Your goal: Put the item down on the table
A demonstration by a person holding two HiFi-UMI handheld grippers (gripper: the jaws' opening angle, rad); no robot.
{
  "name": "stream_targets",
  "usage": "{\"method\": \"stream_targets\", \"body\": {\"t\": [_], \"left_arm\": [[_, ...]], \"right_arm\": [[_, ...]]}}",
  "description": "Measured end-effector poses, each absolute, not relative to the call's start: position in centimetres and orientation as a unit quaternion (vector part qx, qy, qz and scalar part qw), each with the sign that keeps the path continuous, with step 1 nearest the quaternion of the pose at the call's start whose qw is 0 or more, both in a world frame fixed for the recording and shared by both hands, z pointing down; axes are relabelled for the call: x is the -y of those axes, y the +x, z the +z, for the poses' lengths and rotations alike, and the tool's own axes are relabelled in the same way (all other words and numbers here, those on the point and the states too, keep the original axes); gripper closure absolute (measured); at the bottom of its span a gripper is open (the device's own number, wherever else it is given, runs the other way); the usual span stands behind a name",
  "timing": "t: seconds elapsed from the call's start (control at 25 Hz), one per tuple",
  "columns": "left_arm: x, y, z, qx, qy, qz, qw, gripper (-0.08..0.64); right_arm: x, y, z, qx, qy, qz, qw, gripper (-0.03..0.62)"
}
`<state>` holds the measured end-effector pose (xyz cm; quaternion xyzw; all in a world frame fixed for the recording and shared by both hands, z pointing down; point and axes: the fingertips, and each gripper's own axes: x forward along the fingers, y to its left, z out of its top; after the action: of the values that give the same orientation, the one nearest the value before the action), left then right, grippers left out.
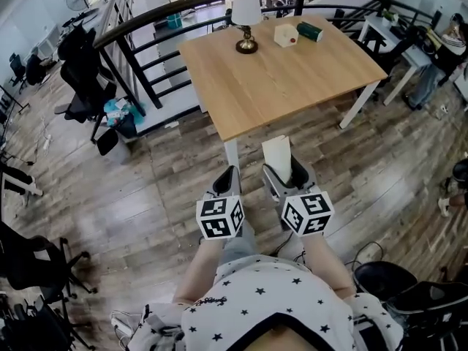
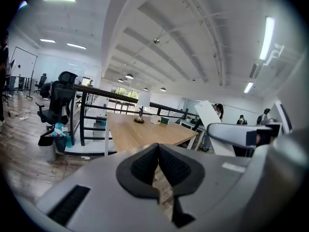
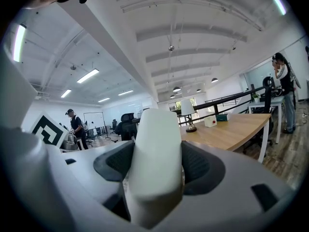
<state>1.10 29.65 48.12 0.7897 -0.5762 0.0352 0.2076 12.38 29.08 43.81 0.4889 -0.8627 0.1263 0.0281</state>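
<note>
A tall white block (image 3: 157, 163) stands upright between the dark pads of my right gripper (image 1: 287, 172), which is shut on it. In the head view the white block (image 1: 277, 152) rises above the jaws, just short of the near edge of the wooden table (image 1: 292, 79). My left gripper (image 1: 227, 178) hovers beside it to the left with its pads (image 2: 145, 164) pressed together and nothing between them. Both grippers are over the wood floor in front of the table. From the left gripper view the white block (image 2: 211, 116) shows at the right.
At the table's far end stand a lamp (image 1: 246, 17), a small white box (image 1: 285, 35) and a green item (image 1: 310, 31). A black railing (image 1: 146, 20) curves behind the table. Office chairs (image 1: 84, 79) stand left, and a second desk (image 1: 409, 46) is at the right.
</note>
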Motion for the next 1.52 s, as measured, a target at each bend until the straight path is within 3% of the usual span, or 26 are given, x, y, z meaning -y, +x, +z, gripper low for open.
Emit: {"method": "stream_targets", "body": {"t": [0.36,0.96,1.52], "left_arm": [[-16.6,-1.7,48.8,0.563,0.802,0.033,0.196,0.548],[13.4,-12.2,46.6,0.540,0.817,0.047,0.195,0.548],[25.4,-11.0,51.0,0.541,0.808,0.066,0.224,0.548]], "right_arm": [[-16.6,9.1,44.6,0.859,0.496,0.120,0.025,0.293],[13.3,-2.4,42.6,0.852,0.507,0.124,0.040,0.293],[27.3,-0.3,48.9,0.848,0.502,0.146,0.091,0.292]]}}
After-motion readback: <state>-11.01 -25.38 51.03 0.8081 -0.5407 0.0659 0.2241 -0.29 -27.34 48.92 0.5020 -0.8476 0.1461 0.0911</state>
